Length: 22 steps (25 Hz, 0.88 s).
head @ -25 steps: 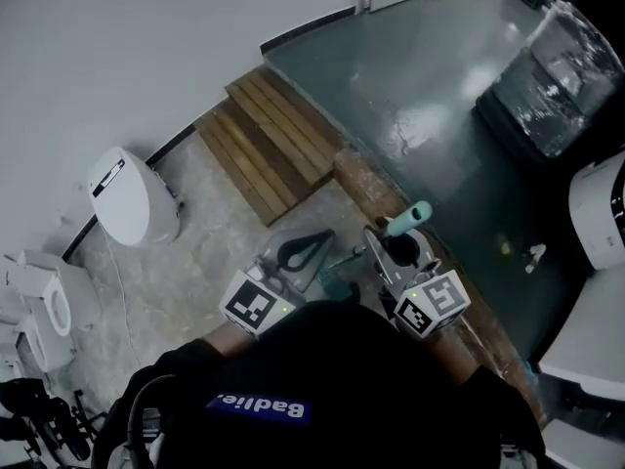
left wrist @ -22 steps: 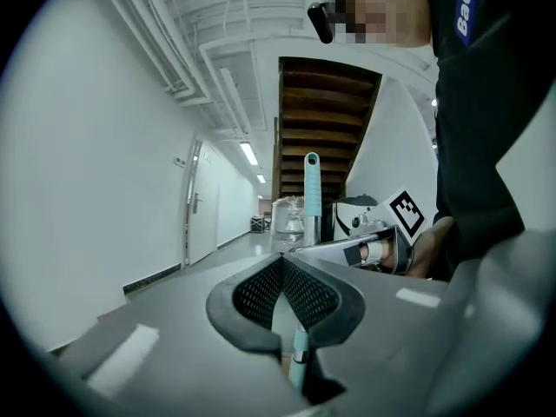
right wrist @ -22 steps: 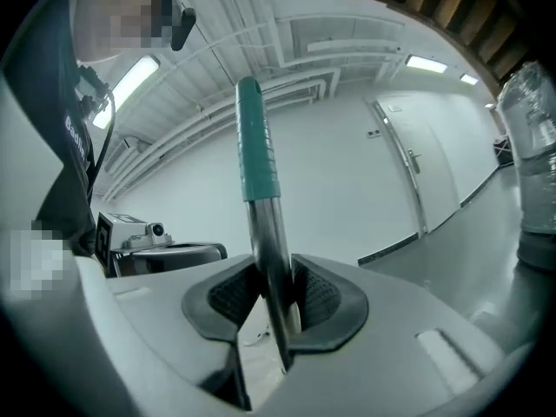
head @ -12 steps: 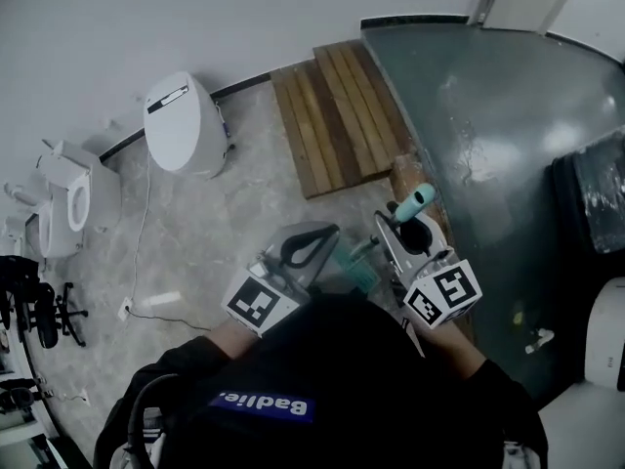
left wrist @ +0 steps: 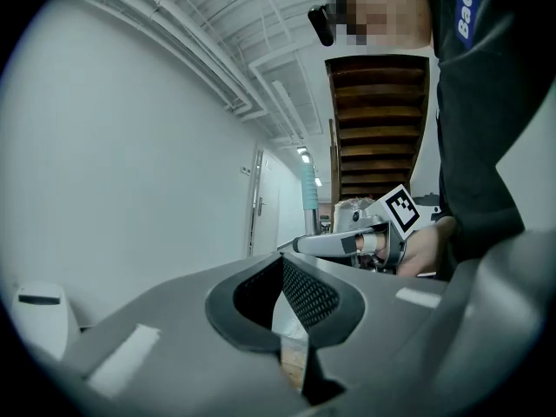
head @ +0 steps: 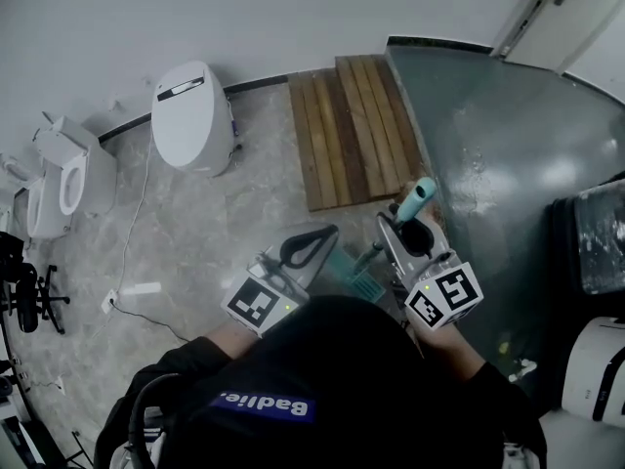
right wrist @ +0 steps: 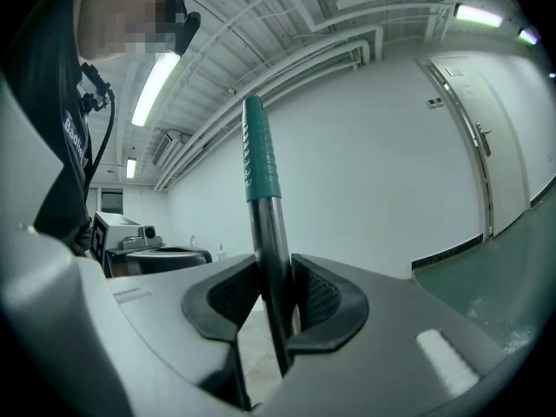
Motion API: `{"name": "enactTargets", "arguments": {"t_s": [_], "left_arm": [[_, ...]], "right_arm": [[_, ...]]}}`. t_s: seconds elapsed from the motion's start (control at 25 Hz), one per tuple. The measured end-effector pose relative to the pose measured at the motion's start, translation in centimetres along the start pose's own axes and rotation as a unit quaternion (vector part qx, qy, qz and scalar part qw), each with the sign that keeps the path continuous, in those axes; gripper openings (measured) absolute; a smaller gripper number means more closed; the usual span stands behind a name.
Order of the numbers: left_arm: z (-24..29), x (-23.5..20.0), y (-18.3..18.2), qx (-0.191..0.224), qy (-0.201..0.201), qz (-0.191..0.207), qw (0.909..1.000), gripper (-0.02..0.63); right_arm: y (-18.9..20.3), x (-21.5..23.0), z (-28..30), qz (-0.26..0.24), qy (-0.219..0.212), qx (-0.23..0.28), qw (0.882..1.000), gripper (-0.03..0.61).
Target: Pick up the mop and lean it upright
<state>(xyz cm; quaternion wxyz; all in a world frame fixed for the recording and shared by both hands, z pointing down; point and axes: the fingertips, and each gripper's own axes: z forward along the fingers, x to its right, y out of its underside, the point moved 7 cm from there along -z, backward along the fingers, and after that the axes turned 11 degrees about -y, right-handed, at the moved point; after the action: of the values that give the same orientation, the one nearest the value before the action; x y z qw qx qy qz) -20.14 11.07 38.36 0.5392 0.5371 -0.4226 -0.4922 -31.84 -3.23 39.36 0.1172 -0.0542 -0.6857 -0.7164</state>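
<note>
I count two toilets (head: 61,179) (head: 192,115), one wooden platform (head: 356,130), two grippers and one mop (right wrist: 261,159). Left gripper (left wrist: 282,263): jaws closed together, empty. Right gripper (right wrist: 276,276): clamped on the mop's shaft, which stands upright between its jaws.

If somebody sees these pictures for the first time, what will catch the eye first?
First, the teal-topped mop pole, which stands nearly upright, clamped in the right gripper. Next, in the head view, come the white toilet at upper left and the wooden boards to its right, at top centre.
</note>
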Motion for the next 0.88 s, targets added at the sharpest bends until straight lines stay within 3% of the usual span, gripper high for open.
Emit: {"name": "enactTargets", "arguments": {"t_s": [0.28, 0.6, 0.88], "left_arm": [[0.5, -10.6, -1.4, 0.031, 0.011, -0.002, 0.9995, 0.018], [-1.6, -21.5, -2.5, 0.047, -0.019, -0.004, 0.9987, 0.018], [-3.4, -27.3, -3.0, 0.047, -0.078, -0.017, 0.9957, 0.018]], "right_arm": [[-1.1, 0.4, 8.9, -0.017, 0.016, -0.022, 0.999, 0.103], [-3.4, 2.3, 18.3, -0.012, 0.032, -0.013, 0.999, 0.101], [-5.9, 3.0, 27.2, -0.034, -0.022, -0.018, 0.999, 0.100]]}}
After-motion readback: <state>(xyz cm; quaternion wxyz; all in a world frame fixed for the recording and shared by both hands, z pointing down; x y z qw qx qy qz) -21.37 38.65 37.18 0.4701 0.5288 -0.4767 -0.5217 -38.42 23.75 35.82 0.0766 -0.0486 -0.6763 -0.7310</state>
